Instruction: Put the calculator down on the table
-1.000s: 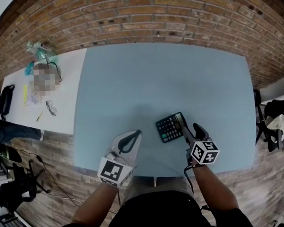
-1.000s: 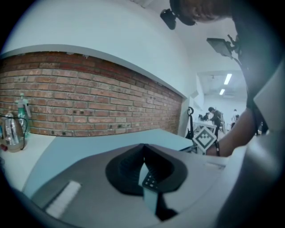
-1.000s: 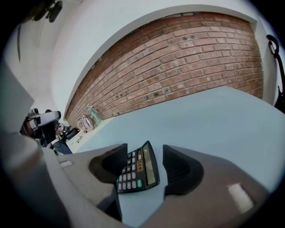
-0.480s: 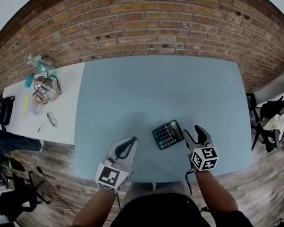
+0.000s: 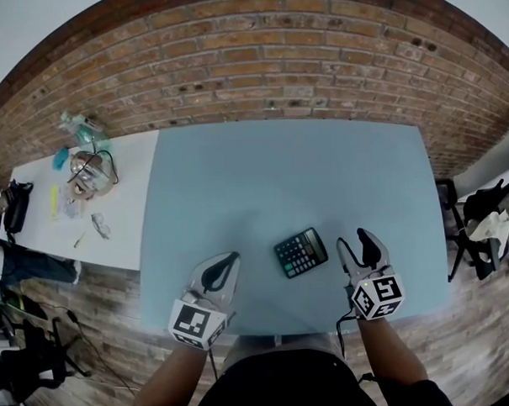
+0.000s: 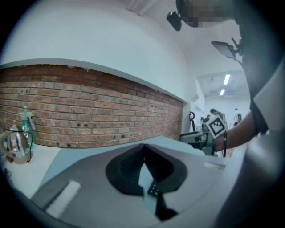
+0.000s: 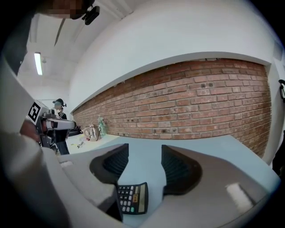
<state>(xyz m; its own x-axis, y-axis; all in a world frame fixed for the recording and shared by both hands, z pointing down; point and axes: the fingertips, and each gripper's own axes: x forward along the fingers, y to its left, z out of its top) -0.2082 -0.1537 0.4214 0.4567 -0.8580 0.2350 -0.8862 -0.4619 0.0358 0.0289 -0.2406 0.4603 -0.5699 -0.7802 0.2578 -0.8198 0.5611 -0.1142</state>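
Your calculator [image 5: 300, 252] lies flat on the tabletop [image 5: 278, 172], near its near edge, right of the middle, so the task looks done. Your right tongs [image 5: 355, 241] stand wide apart, having just closed a touch. They are empty, beside the calculator but clear of it. Your left tongs [image 5: 229, 260] are closed on nothing.
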